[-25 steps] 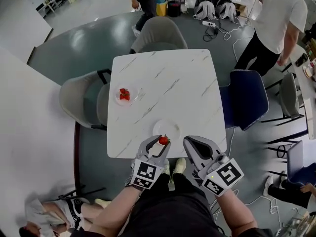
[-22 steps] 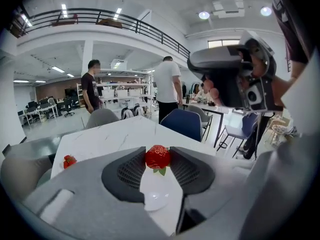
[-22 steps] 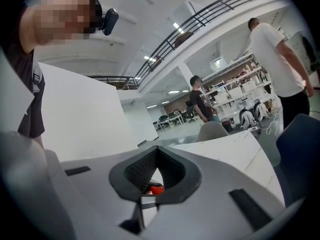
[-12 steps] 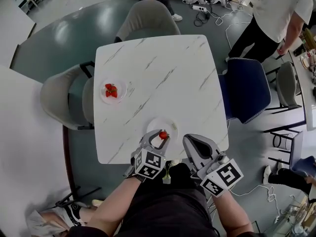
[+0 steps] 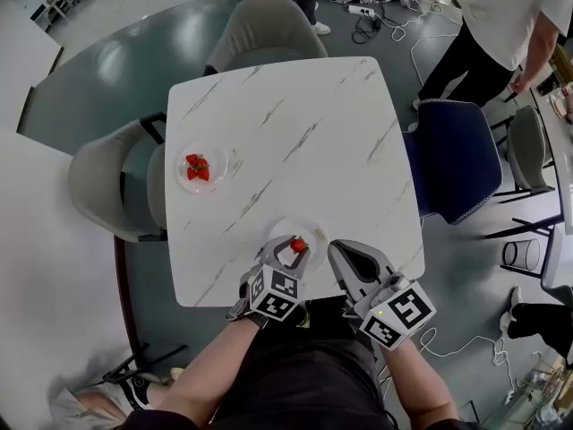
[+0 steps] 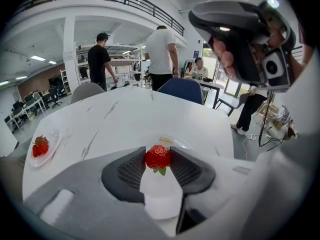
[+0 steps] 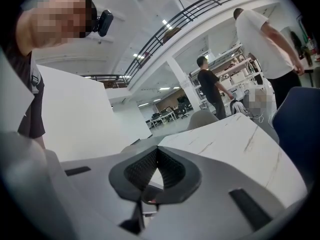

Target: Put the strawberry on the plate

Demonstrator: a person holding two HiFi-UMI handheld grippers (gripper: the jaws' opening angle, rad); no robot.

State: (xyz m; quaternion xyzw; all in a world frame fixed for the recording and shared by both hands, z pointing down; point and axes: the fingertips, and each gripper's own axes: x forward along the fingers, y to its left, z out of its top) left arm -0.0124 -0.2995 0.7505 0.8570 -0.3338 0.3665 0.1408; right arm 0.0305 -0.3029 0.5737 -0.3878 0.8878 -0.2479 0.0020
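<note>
A red strawberry point(image 6: 158, 157) is pinched between the tips of my left gripper point(image 6: 158, 158), which is shut on it. In the head view the same strawberry point(image 5: 297, 245) hangs just over the near edge of a small clear plate point(image 5: 309, 229) by the table's front edge. That plate point(image 6: 172, 143) shows right behind the berry in the left gripper view. My right gripper point(image 5: 343, 256) sits beside it at the table's front edge, jaws shut and empty point(image 7: 157, 156).
A second clear plate point(image 5: 211, 158) with two strawberries point(image 5: 197, 167) lies at the left of the white marble table point(image 5: 304, 133). Grey chairs point(image 5: 112, 186) stand left and far, a blue chair point(image 5: 455, 161) right. People stand beyond the table.
My left gripper has carried the strawberry slightly forward over the near plate's edge. The head view has shifted, so the table sits higher and more to the left. The right gripper keeps its place.
</note>
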